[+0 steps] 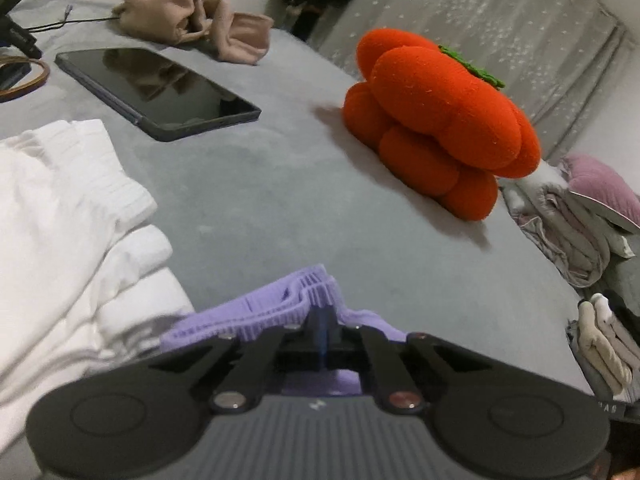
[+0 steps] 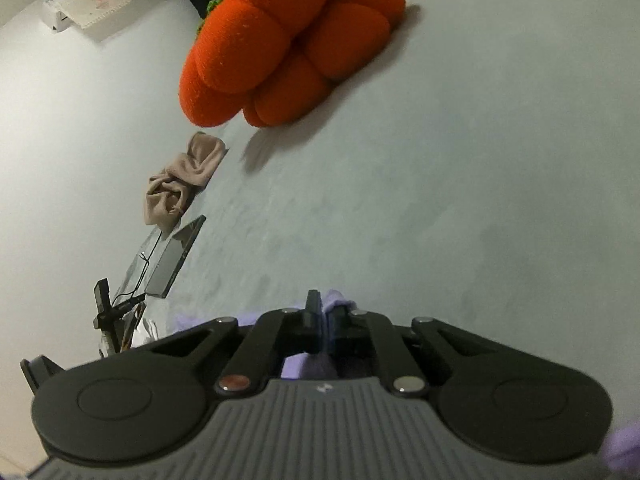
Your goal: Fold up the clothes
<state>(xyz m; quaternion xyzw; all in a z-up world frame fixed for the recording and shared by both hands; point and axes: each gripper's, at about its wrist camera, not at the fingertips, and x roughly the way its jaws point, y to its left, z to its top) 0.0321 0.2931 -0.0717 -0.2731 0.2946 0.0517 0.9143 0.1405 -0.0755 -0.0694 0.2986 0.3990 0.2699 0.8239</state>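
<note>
Pinching the lilac ribbed garment [image 1: 276,312], the left fingers [image 1: 320,334] sit clamped narrow on its edge; the right fingers [image 2: 322,320] grip another edge alike. Cloth lies bunched directly at both tips, bare grey bed [image 1: 260,200] stretching ahead of them.

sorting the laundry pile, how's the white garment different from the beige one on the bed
The white garment is white and ribbed at its cuff, and lies close by the left tool; the beige garment is tan, smooth-looking, and sits far back beyond the tablet. The white one spreads out in broad soft folds, while the beige one is bunched into a small crumpled heap. Both lie unfolded on the grey bed, and neither is held.
</note>
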